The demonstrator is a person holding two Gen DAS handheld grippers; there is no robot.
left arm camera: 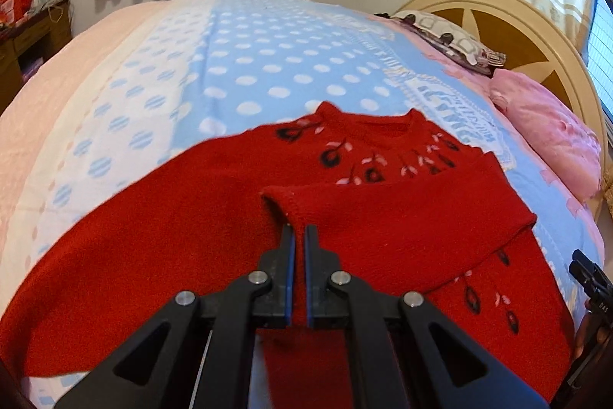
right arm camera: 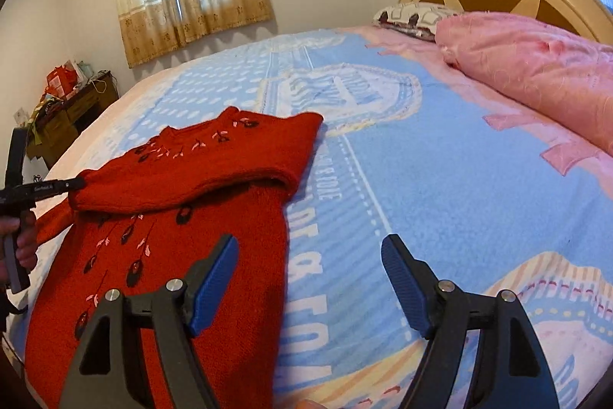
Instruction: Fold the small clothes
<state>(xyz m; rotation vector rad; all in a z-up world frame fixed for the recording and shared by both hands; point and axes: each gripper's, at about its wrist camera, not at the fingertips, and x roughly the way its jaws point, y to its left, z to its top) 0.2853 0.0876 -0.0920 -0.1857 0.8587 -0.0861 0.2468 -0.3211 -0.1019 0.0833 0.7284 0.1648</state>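
Left wrist view has my left gripper (left arm camera: 300,230) clamped on the cuff of the red sweater's sleeve (left arm camera: 402,213), which is folded across the chest of the red sweater (left arm camera: 153,236) lying on the blue blanket (left arm camera: 268,64). Over on the right wrist view, my right gripper (right arm camera: 310,248) is spread wide with nothing in it, hovering at the sweater's edge nearest the pink pillow (right arm camera: 536,64).

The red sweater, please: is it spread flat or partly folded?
Partly folded: one sleeve lies across the sweater chest, cuff in the left gripper.
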